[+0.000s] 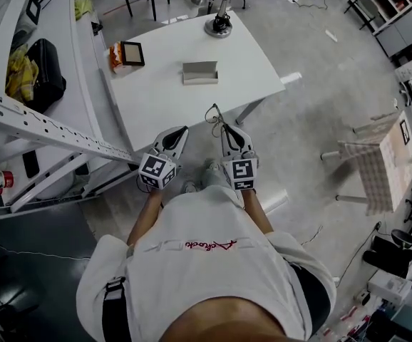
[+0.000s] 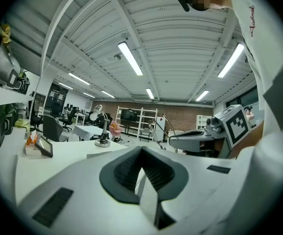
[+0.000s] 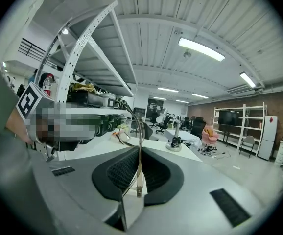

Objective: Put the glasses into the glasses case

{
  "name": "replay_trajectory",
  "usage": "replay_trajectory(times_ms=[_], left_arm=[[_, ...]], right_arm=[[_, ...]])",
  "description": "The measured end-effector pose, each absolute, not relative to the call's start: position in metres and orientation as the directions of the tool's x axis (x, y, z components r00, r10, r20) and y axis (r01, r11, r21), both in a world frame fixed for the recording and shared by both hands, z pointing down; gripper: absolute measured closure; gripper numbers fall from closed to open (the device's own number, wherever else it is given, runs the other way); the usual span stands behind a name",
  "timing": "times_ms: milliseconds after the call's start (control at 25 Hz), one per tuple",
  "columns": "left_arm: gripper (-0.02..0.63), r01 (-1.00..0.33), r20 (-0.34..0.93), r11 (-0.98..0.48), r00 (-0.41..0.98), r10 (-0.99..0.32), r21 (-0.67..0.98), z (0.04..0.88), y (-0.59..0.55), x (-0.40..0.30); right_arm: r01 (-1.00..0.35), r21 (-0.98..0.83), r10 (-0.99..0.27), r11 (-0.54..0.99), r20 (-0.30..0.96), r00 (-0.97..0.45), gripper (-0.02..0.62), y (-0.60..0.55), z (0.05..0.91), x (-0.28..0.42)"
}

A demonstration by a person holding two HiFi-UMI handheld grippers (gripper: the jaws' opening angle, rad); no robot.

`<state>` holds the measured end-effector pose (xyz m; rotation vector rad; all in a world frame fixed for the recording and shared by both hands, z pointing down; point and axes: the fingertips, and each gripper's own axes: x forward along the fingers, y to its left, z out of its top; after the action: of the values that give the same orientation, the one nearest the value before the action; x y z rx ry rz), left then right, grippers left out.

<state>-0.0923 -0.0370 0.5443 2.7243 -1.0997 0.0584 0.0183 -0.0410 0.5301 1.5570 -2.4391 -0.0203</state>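
The grey glasses case [image 1: 200,72] lies on the white table [image 1: 156,102], toward its far half; it also shows low in the left gripper view as a flat grey glasses case [image 2: 100,153]. My right gripper [image 1: 224,127] hovers at the table's near edge, shut on a temple arm of the thin wire glasses [image 1: 214,114], which stick up beyond its tips. In the right gripper view the glasses [image 3: 138,141] run upright between the closed pads of the right gripper [image 3: 139,152]. My left gripper [image 1: 182,131] hangs beside it, shut and empty, as the left gripper [image 2: 142,151] confirms.
On the table's far side stand a lamp base [image 1: 219,21], a small framed screen [image 1: 132,53] and an orange packet [image 1: 115,57]. A white perforated rack [image 1: 49,127] runs along the left. A cloth-covered stool [image 1: 373,166] stands on the floor at right.
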Motion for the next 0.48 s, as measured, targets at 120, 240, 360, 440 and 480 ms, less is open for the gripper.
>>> replay_trajectory(times_ms=[120, 240, 360, 440, 480], left_arm=[[0.597, -0.696, 0.121, -0.695, 0.717, -0.686, 0.182, 0.549, -0.045, -0.096], [0.597, -0.701, 0.13, -0.688, 0.712, -0.69, 0.187, 0.552, -0.056, -0.097], [0.597, -0.703, 0.134, -0.685, 0.71, -0.692, 0.188, 0.557, -0.071, -0.095], [0.597, -0.708, 0.139, -0.68, 0.706, -0.695, 0.191, 0.561, -0.084, -0.097], [0.597, -0.709, 0.143, -0.678, 0.704, -0.696, 0.192, 0.563, -0.091, -0.098]], right_arm=[[-0.89, 0.138, -0.891, 0.434, 0.209, -0.402, 0.566, -0.052, 0.534, 0.015], [-0.888, 0.132, -0.888, 0.44, 0.213, -0.408, 0.566, -0.064, 0.537, 0.015], [-0.888, 0.126, -0.885, 0.443, 0.221, -0.41, 0.566, -0.081, 0.545, 0.016], [-0.887, 0.119, -0.882, 0.446, 0.228, -0.413, 0.566, -0.094, 0.551, 0.015], [-0.886, 0.115, -0.88, 0.448, 0.232, -0.415, 0.566, -0.102, 0.553, 0.014]])
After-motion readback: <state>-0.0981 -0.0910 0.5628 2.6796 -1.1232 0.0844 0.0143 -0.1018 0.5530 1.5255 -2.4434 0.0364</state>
